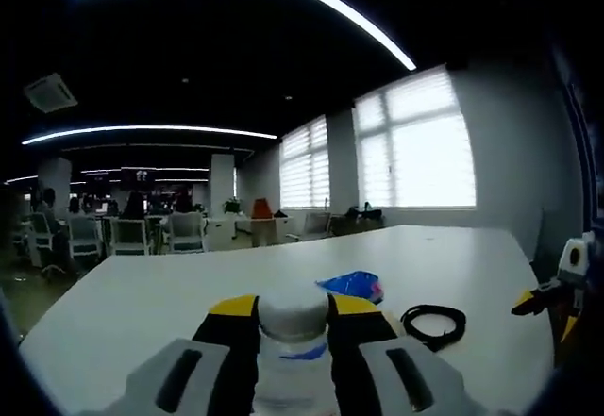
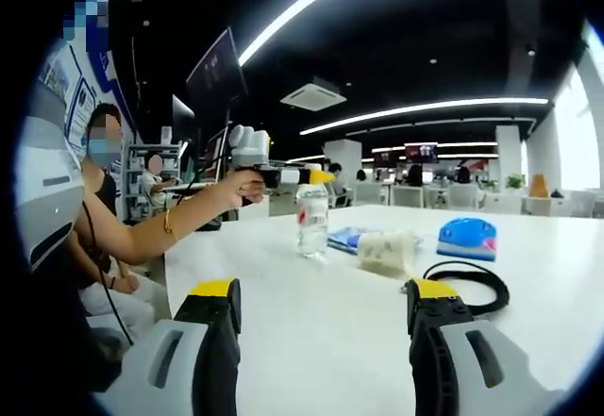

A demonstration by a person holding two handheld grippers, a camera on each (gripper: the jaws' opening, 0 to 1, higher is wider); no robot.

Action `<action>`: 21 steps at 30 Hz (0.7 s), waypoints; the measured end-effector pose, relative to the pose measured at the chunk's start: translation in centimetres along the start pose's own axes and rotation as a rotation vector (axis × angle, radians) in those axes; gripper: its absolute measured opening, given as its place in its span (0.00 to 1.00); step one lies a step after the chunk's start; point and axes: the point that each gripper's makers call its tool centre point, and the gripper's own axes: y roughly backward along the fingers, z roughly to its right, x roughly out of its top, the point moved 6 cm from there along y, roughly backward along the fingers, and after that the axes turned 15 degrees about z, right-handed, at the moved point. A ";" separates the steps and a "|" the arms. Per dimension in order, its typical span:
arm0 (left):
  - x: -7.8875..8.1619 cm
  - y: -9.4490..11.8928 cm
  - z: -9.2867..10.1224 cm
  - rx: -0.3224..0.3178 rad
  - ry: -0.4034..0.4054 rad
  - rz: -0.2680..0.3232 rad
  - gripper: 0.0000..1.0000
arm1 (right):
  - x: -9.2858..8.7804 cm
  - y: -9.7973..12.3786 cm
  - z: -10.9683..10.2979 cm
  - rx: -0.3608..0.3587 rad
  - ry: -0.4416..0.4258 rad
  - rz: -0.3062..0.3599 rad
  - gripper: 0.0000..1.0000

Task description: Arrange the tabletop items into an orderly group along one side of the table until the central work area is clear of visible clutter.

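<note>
1. Water bottle (image 1: 293, 350), clear plastic with a white cap, sat clamped between the left gripper (image 1: 293, 359) jaws, presumably for carrying aside; beyond lay a blue pouch (image 1: 353, 285) and a coiled black cable (image 1: 434, 324) on the smooth white table (image 1: 170, 293).
2. Right gripper (image 2: 323, 336) jaws stood apart, empty, above the table (image 2: 311, 331); far off, the left gripper (image 2: 313, 178) held the bottle (image 2: 311, 220) upright near the far-left edge, beside a pale crumpled bag (image 2: 387, 250).
</note>
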 end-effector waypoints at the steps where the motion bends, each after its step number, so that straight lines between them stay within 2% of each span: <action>1: 0.0 0.0 0.1 -0.004 -0.003 -0.003 0.24 | 0.0 0.0 0.0 0.000 -0.001 0.001 0.68; 10: 0.1 -0.1 0.1 0.011 -0.017 -0.002 0.24 | 0.2 0.0 0.0 -0.005 0.001 0.012 0.67; 12: 0.3 -0.2 0.4 -0.008 -0.032 -0.013 0.24 | 0.2 0.1 0.1 -0.006 0.002 0.012 0.67; 21: 0.4 -0.1 0.6 -0.021 -0.077 -0.027 0.23 | 0.2 0.3 0.5 -0.019 0.012 0.010 0.66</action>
